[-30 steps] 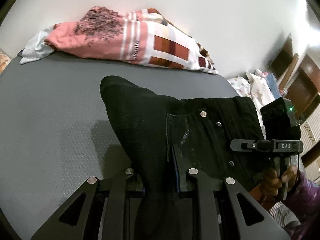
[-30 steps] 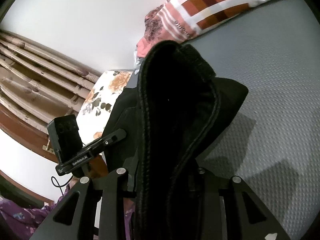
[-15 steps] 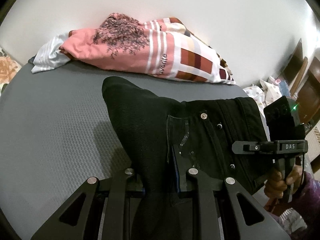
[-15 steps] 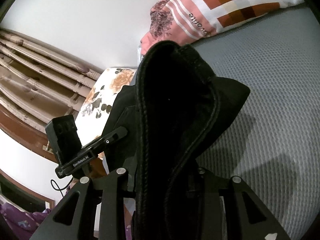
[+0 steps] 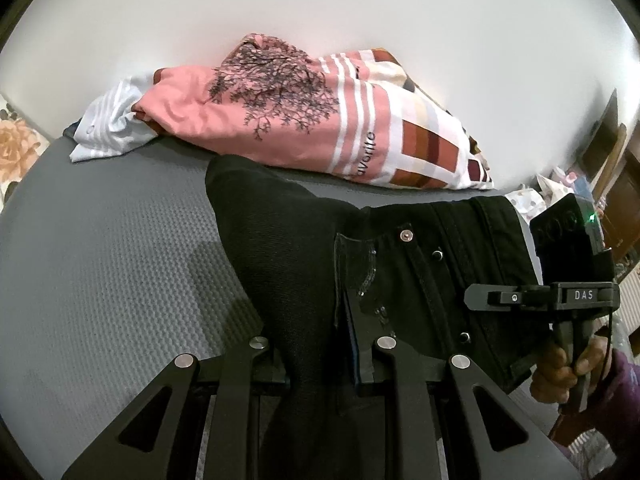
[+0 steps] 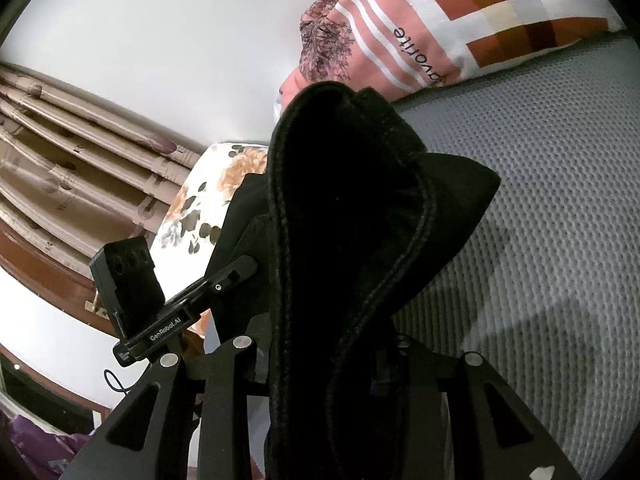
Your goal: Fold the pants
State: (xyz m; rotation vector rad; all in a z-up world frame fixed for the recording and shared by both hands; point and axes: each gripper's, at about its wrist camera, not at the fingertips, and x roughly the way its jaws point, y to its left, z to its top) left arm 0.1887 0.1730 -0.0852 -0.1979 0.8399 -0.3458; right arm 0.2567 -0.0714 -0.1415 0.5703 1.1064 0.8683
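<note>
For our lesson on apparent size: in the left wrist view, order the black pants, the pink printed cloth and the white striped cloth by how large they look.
1. Black pants, though nearest the camera, which enlarges them.
2. Pink printed cloth.
3. White striped cloth.

The left gripper [image 5: 320,356] angles downward, its fingers [image 5: 362,344] clamped on black cloth. The right gripper [image 6: 324,360] is likewise clamped on cloth, and the person's right hand [image 5: 568,368] grasps its handle at the side.

Left tongs [image 5: 320,356] clamp black pants [image 5: 400,264] over grey mattress [image 5: 112,264].
</note>
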